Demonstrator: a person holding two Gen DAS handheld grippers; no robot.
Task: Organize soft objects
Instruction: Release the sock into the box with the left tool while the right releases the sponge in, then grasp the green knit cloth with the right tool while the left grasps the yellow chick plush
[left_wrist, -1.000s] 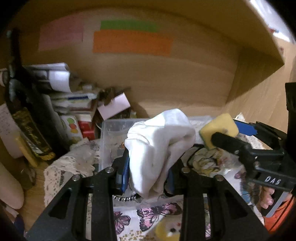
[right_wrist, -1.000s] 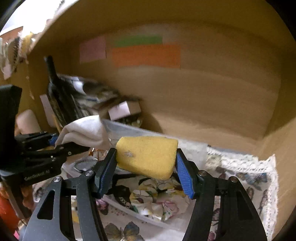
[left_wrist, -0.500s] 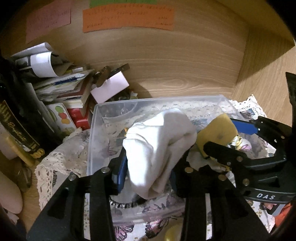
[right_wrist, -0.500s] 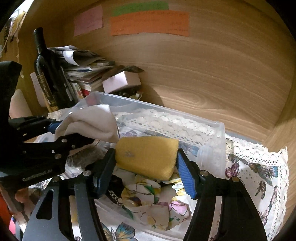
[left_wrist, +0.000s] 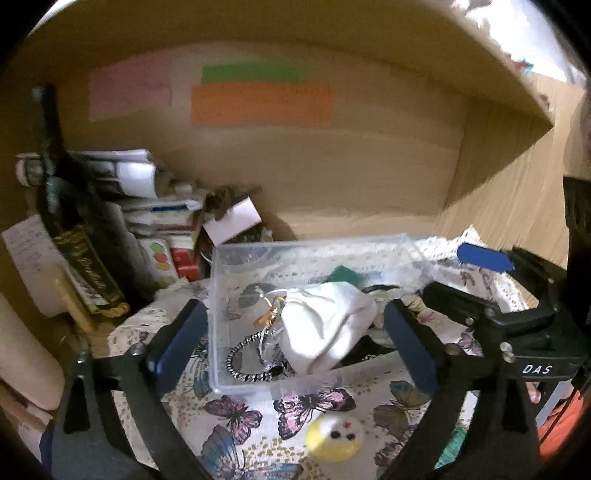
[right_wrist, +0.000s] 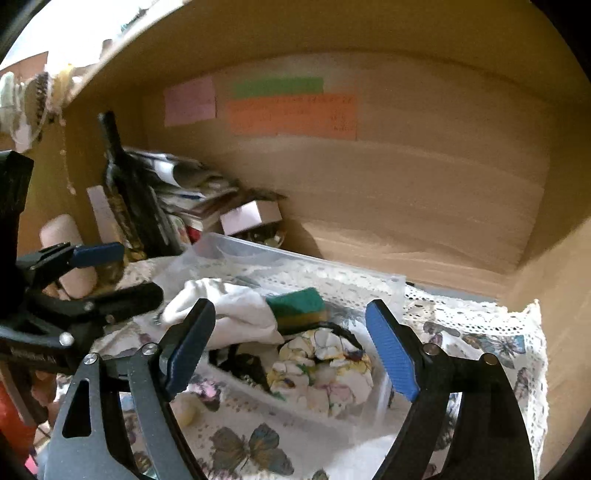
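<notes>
A clear plastic bin (left_wrist: 218, 280) (right_wrist: 391, 291) stands on a butterfly-print cloth. In it lie a white cloth (left_wrist: 325, 332) (right_wrist: 236, 314), a sponge with a green top (right_wrist: 297, 306) (left_wrist: 345, 275), a floral scrunchie (right_wrist: 325, 365) and a black-and-white hair tie (left_wrist: 240, 365). My left gripper (left_wrist: 291, 339) is open and empty, its jaws wide apart in front of the bin. My right gripper (right_wrist: 291, 347) is open and empty just in front of the bin; it also shows in the left wrist view (left_wrist: 458, 277).
A dark wine bottle (left_wrist: 74, 236) (right_wrist: 125, 199), stacked papers and small boxes (left_wrist: 155, 218) crowd the back left corner. A yellow round toy (left_wrist: 336, 435) lies on the butterfly cloth (left_wrist: 243, 413) in front of the bin. Wooden walls with coloured notes (left_wrist: 258, 103) close the back and right.
Both grippers opened and pulled back. The white cloth and the sponge left the jaws and now lie in the bin.
</notes>
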